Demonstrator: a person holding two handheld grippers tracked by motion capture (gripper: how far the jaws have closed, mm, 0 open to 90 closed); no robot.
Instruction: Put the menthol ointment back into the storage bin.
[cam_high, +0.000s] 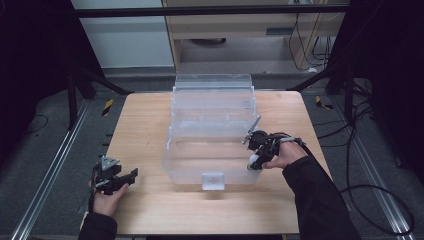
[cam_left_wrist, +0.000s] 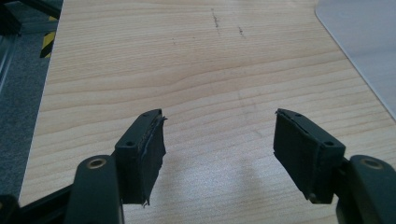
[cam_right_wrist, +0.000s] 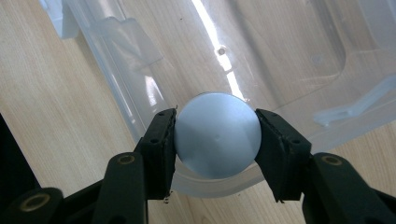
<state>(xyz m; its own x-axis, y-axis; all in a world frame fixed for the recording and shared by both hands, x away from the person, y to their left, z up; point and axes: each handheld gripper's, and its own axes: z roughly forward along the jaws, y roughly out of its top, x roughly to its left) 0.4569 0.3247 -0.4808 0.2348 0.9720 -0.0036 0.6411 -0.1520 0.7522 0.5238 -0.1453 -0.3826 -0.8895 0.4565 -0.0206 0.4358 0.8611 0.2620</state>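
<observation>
The right hand-held gripper (cam_right_wrist: 216, 140) pinches a pale round disc (cam_right_wrist: 217, 135) over the near right corner of the clear bin (cam_high: 212, 125). The left hand-held gripper (cam_left_wrist: 219, 149) gapes wide above bare bench (cam_left_wrist: 187, 70), well apart from the bin.

Wooden table (cam_high: 150, 210) — grey floor (cam_high: 40, 150) around, cables (cam_high: 360, 200) trailing.

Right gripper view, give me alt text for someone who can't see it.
The right gripper holds a round pale blue-white object between its two black jaws, above the near rim of a clear plastic bin. The bin sits on a light wooden table.
</observation>
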